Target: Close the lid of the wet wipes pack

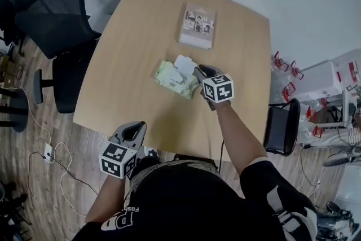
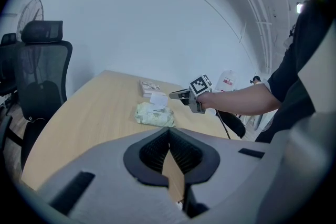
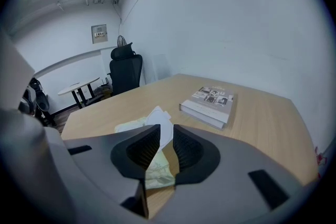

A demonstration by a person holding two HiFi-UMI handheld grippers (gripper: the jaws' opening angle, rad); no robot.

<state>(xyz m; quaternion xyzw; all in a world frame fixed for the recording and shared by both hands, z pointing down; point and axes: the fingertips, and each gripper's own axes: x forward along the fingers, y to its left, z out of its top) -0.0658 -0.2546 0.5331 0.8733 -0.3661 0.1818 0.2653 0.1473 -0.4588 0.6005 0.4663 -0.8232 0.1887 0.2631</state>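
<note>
Nearest the body, the left gripper (image 1: 133,131) hangs at the near edge of the table (image 1: 124,48), jaws together on nothing. Ahead, the right gripper (image 1: 198,70), jaws a narrow slit apart and empty, sits just beside the wet wipes pack (image 1: 171,79) mid-table, whose white lid (image 1: 184,64) stands open before a book (image 1: 197,25). The lid probably wants tipping down and pressing flat; the soft pack may slide unless braced.

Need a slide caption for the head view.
Right gripper poised at the open wet wipes pack on a wooden table; left gripper idle near the edge; book beyond.
</note>
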